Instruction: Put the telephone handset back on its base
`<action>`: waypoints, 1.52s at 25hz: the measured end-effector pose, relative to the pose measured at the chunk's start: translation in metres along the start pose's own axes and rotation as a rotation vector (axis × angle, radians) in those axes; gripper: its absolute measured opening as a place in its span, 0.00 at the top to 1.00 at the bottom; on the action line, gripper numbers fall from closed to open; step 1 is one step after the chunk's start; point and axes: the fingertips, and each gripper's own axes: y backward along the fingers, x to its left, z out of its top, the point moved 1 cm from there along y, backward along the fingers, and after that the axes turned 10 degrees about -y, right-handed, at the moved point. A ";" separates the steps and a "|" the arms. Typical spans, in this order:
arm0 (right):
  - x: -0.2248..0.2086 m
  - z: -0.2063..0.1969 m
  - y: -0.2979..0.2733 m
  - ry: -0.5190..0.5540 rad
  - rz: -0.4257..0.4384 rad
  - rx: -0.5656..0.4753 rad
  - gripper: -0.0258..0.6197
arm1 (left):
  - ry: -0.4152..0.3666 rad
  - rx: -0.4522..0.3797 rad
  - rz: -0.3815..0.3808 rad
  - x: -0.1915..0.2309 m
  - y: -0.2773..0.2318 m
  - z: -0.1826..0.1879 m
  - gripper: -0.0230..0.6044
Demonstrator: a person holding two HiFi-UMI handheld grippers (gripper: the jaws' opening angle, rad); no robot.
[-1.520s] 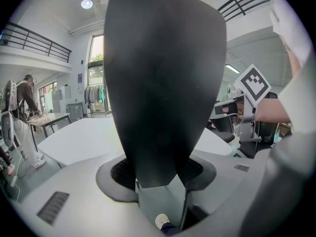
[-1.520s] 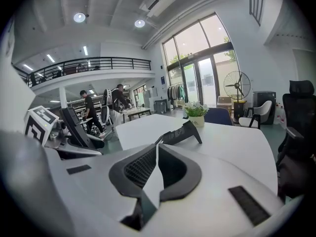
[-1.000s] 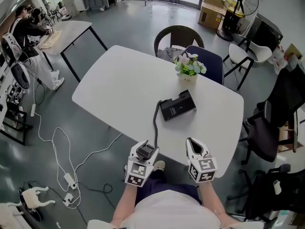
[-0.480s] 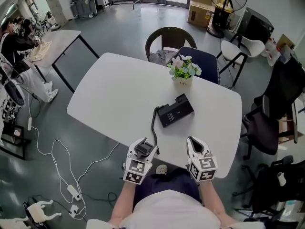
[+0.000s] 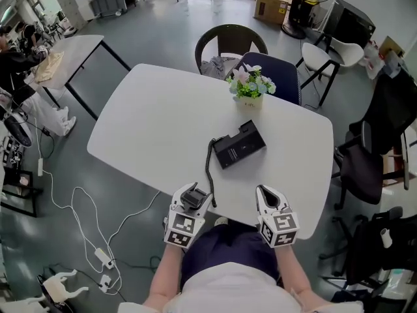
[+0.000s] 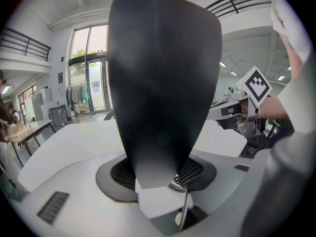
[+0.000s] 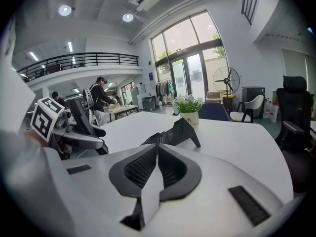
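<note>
Centrally, the white table (image 5: 156, 122) carries the telephone base (image 5: 239, 145), which lies just in front of a pot of flowers (image 5: 249, 83). At the near edge I hold both tools. My left gripper (image 5: 193, 193) is clamped on the black handset (image 6: 163, 83), well apart from the base and joined to it by the coiled cord (image 5: 209, 168). My right gripper (image 5: 264, 192) has its jaws pressed together on nothing.

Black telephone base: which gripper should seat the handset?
Left. The left gripper holds the black plastic handset, its coiled cord running to the black telephone base; the right gripper is shut and empty.
</note>
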 end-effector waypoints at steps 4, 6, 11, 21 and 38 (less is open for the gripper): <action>-0.001 0.002 -0.011 0.010 0.014 0.025 0.90 | -0.072 0.051 -0.005 0.026 -0.008 0.008 0.60; -0.003 0.009 -0.016 0.018 0.019 0.023 0.90 | -0.109 0.064 -0.013 0.038 -0.015 0.015 0.60; -0.011 0.023 -0.029 0.028 0.017 0.025 0.90 | -0.178 0.092 -0.070 0.057 -0.047 0.026 0.60; -0.026 0.027 -0.046 -0.002 0.016 0.060 0.90 | -0.277 0.161 -0.229 0.070 -0.102 0.040 0.60; -0.045 0.022 -0.063 -0.051 -0.015 0.096 0.90 | -0.344 0.211 -0.429 0.064 -0.165 0.057 0.60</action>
